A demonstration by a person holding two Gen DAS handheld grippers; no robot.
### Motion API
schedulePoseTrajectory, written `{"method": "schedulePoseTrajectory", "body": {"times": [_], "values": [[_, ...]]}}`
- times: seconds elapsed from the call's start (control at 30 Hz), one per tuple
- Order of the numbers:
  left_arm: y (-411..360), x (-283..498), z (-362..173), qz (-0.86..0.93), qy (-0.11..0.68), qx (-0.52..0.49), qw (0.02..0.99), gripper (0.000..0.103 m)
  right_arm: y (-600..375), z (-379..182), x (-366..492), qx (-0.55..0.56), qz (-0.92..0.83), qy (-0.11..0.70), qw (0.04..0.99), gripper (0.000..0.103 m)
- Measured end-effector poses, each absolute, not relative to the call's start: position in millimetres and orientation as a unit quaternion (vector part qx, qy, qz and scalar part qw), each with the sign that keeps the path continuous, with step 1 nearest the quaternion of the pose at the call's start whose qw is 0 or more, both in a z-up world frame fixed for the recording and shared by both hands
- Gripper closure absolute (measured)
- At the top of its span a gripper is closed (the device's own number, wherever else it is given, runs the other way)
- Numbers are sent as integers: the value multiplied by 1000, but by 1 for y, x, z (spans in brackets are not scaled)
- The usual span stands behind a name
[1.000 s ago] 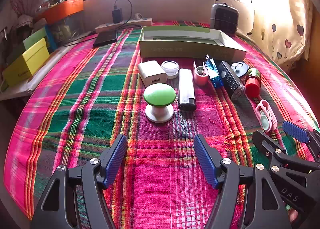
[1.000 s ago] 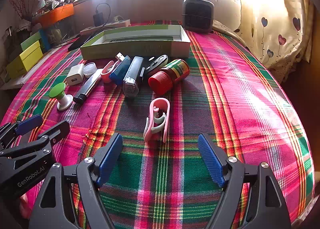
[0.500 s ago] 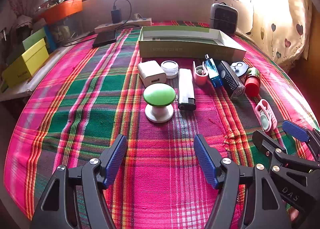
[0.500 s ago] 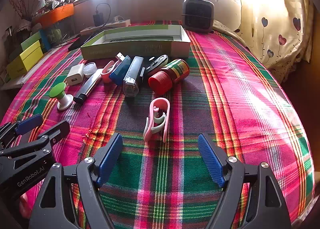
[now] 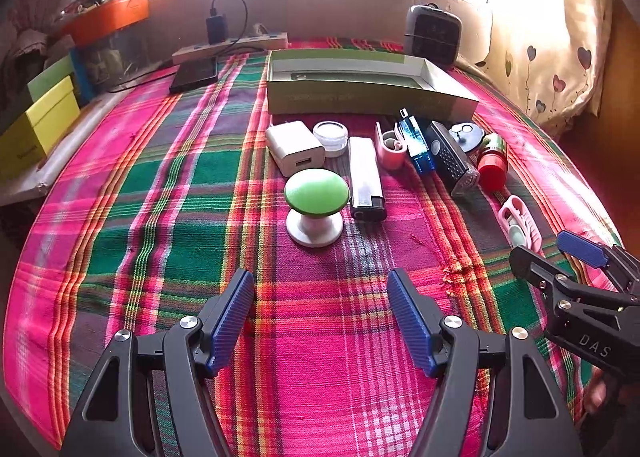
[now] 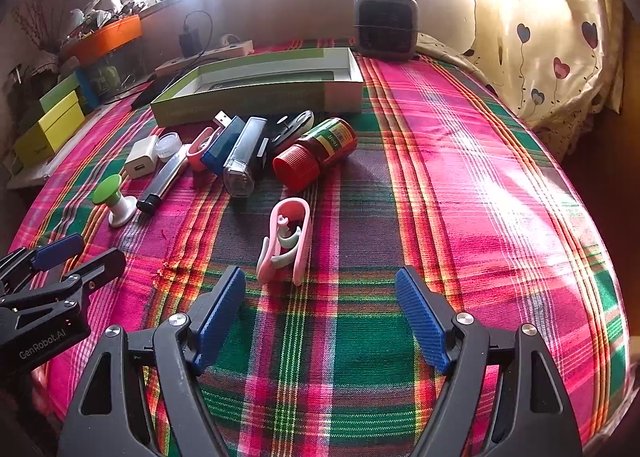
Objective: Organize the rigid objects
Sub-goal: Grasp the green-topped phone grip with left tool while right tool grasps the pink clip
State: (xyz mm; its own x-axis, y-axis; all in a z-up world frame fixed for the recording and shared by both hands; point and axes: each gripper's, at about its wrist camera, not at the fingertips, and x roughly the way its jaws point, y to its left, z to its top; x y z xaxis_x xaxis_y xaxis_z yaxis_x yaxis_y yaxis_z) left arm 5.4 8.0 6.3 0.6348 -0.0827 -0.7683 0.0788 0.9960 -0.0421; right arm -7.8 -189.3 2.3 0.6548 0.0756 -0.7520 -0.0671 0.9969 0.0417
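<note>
Still both grippers (image 5: 320, 313) (image 6: 320, 309) unmoved, spread.

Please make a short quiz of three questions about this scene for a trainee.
1. True or false: the green box already holds the red-capped bottle.
2. Which object lies nearest in front of the right gripper? A) white charger B) pink clip C) lighter
3. Fill in: the left gripper points at the knob with the ____ top.

Key:
1. False; the bottle lies on the cloth.
2. B, the pink clip.
3. Green; the green-topped knob.
</note>
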Motion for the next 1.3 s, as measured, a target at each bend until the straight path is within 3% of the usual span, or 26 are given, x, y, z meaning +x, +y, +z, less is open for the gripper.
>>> {"method": "schedulePoseTrajectory", "body": {"times": [0.57,0.77,1.07,1.3], "values": [[29,44,10,-51,420,-26,906,35,-180,2,21,-17,51,428,902,27],[28,46,13,-57,411,-25,910,38,-180,4,23,-16,49,427,903,39],[18,46,16,-78,404,-4,912,64,-179,6,23,-20,59,421,905,65],[20,46,16,-78,400,-6,913,71,-180,6,23,-12,68,418,906,78]]}}
